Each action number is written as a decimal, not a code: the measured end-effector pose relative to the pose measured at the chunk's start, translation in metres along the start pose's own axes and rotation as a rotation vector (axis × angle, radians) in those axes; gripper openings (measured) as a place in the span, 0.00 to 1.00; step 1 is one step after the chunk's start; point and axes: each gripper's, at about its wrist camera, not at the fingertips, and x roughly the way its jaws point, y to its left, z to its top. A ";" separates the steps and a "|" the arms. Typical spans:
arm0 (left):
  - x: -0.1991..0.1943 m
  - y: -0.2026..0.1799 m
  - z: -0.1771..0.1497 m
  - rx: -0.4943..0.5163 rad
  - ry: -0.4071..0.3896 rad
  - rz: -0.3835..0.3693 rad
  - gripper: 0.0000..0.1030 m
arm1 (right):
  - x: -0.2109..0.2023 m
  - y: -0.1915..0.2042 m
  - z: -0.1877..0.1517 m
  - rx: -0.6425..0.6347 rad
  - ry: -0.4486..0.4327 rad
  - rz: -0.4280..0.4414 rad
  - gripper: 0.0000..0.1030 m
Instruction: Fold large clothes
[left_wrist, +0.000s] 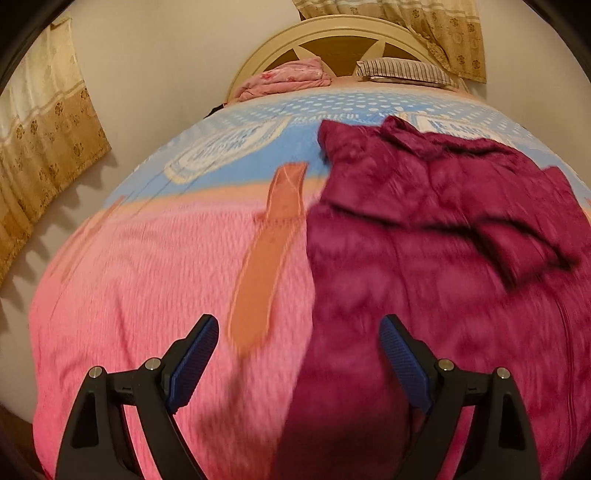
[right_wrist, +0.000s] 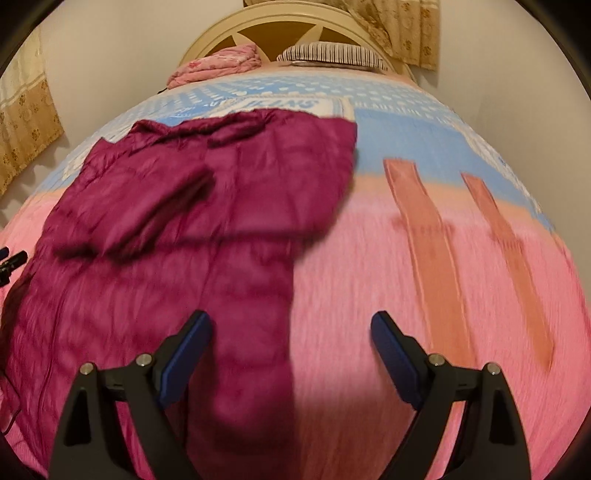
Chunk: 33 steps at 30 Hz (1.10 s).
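Note:
A large maroon garment (left_wrist: 436, 236) lies spread on the bed, its upper part folded over itself with a sleeve flap across it. In the right wrist view the same garment (right_wrist: 192, 206) fills the left half. My left gripper (left_wrist: 298, 325) hovers open above the garment's left edge, nothing between its blue pads. My right gripper (right_wrist: 291, 321) hovers open above the garment's right edge, also empty. A tip of the left gripper (right_wrist: 11, 260) shows at the far left edge of the right wrist view.
The bed is covered by a pink and blue blanket (left_wrist: 147, 280) with orange stripes (right_wrist: 424, 251). A pink bundle (left_wrist: 288, 79) and a striped pillow (left_wrist: 402, 68) lie by the round headboard (right_wrist: 273, 22). Curtains (left_wrist: 40, 147) hang on the left wall and behind the headboard.

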 end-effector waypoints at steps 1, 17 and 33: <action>-0.004 0.001 -0.006 0.004 0.000 0.000 0.87 | -0.004 0.001 -0.008 0.000 0.002 -0.002 0.88; -0.057 0.012 -0.107 0.027 0.010 -0.056 0.87 | -0.056 0.008 -0.091 0.039 -0.025 -0.001 0.88; -0.106 0.005 -0.126 0.112 -0.076 -0.180 0.04 | -0.099 0.031 -0.131 0.028 -0.108 0.120 0.10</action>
